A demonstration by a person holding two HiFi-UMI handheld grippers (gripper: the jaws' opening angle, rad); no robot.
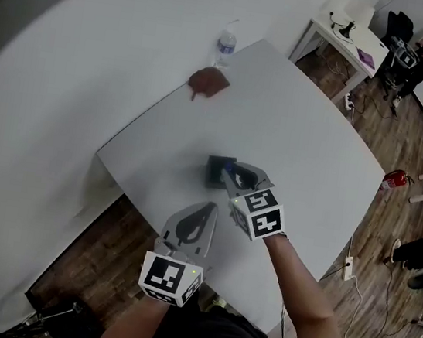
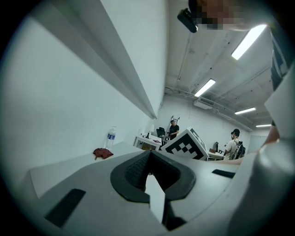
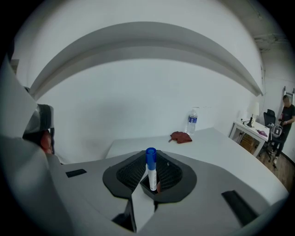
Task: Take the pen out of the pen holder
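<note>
Right gripper view: the right gripper (image 3: pixel 148 153) has its jaws drawn narrow onto the blue-capped pen (image 3: pixel 150 171). The pen stands upright in the pen holder (image 1: pixel 214 174), apparently ready for a straight lift. Low centre, the left gripper (image 1: pixel 206 209) waits closed and empty, off the tabletop (image 1: pixel 302 138).

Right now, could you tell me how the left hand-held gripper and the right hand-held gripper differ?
The right hand-held gripper is at the pen holder; the left hand-held gripper sits back at the table's near edge. The right has the blue-capped pen between its jaws; the left has nothing. Both carry marker cubes.
</note>
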